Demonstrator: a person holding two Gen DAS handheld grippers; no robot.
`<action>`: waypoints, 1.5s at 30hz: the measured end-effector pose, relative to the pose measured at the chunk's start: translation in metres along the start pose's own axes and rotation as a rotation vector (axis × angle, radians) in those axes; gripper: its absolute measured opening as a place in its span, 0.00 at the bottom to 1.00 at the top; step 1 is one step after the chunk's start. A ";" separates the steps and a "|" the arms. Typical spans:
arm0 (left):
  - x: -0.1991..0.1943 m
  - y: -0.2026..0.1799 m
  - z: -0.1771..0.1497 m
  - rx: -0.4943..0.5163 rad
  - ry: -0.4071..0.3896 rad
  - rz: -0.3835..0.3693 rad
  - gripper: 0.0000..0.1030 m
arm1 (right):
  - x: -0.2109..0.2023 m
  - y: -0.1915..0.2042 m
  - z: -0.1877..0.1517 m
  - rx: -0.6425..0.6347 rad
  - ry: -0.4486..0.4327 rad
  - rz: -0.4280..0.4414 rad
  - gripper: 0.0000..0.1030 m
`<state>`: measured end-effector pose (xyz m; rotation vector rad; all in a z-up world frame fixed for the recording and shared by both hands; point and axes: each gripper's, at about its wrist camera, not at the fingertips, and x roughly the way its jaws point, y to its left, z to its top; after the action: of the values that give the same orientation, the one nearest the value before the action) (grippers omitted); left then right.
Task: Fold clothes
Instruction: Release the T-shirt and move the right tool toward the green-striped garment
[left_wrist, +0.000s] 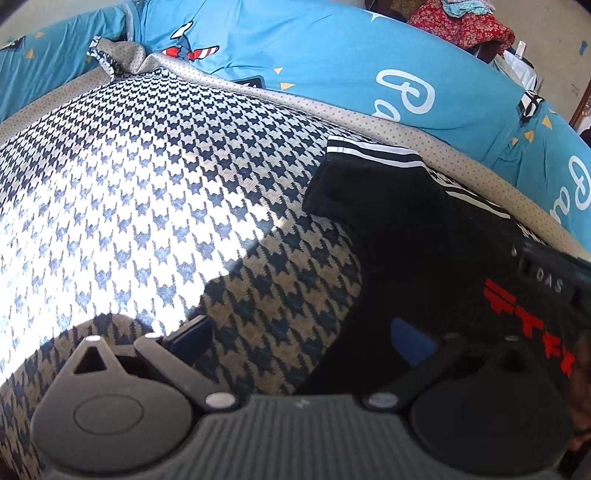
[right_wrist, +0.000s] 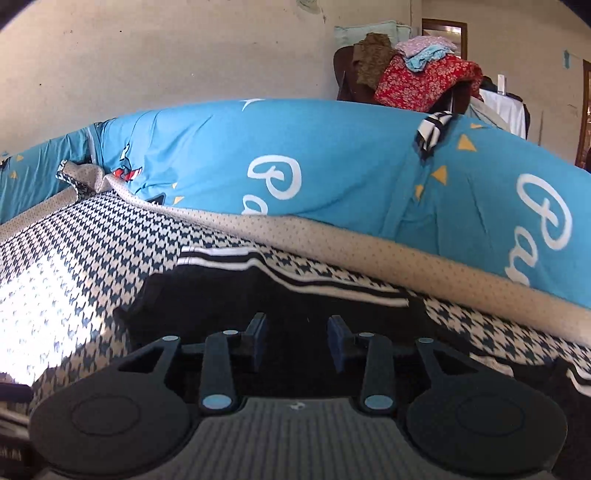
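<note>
houndstooth blanket (right_wrist: 110, 236), right claw (right_wrist: 297, 338) open over black garment (right_wrist: 207, 295), red lettering (left_wrist: 528, 317) left-view only

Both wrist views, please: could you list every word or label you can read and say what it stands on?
"DAS": pale letters on the black garment, cut off at the left.
"Pa": white script on the blue bedding, cut off by the dotted blanket edge.
Red print on the garment: unreadable.

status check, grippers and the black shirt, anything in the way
Right gripper open, nothing between its pads, over the black shirt. Left gripper wide open, low over the houndstooth cover and shirt edge. Blue duvet bunched behind; nothing blocking.
</note>
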<state>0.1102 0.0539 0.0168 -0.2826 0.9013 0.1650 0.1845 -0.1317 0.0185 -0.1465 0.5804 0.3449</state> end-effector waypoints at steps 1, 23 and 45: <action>-0.002 -0.003 -0.001 0.017 -0.009 -0.003 1.00 | -0.010 -0.002 -0.009 -0.006 0.008 -0.014 0.34; -0.014 -0.077 -0.036 0.340 -0.096 -0.121 1.00 | -0.116 -0.093 -0.076 0.102 0.076 -0.270 0.43; 0.009 -0.071 -0.045 0.374 -0.053 -0.040 1.00 | -0.123 -0.216 -0.118 0.388 0.184 -0.520 0.34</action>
<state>0.1006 -0.0272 -0.0046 0.0516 0.8547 -0.0344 0.1056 -0.3945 -0.0014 0.0485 0.7550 -0.2903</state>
